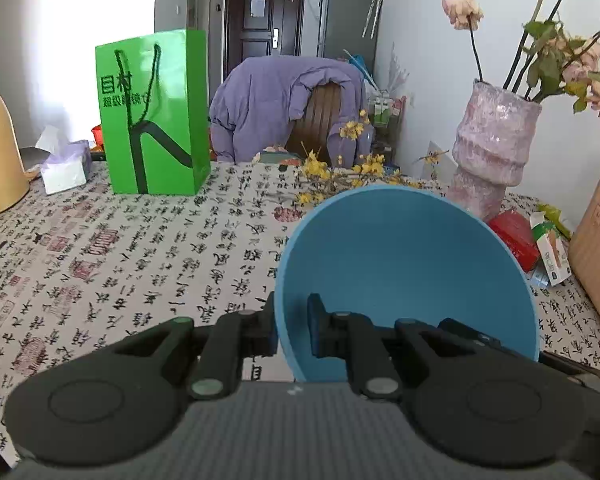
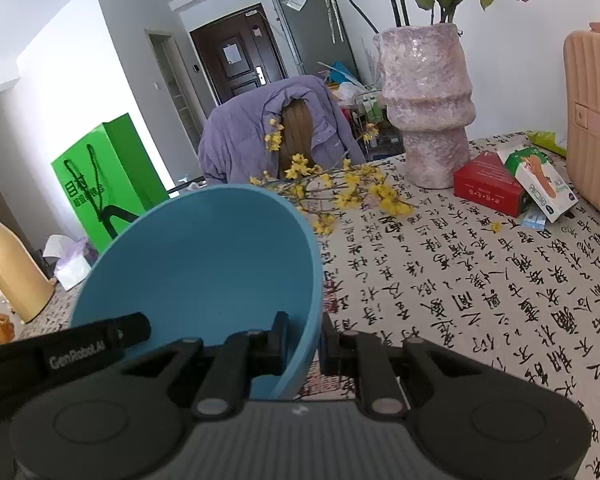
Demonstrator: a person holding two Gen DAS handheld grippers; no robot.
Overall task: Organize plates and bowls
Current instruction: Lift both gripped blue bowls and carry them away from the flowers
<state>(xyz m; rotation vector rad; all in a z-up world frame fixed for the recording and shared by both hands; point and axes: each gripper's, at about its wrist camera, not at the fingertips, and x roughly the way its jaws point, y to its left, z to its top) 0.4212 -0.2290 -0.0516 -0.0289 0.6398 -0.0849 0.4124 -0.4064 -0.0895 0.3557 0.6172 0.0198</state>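
Above the table (image 1: 140, 264), both the left claw (image 1: 292, 326) and right claw (image 2: 304, 344) pinch opposite rims of a blue bowl (image 1: 404, 264), its mouth tipped toward them.

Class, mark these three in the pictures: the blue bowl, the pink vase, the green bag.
blue bowl (image 1: 404, 264), left wrist view, on its inner wall.
pink vase (image 2: 426, 104), right wrist view, on its body.
green bag (image 1: 152, 120), left wrist view, on its front face.
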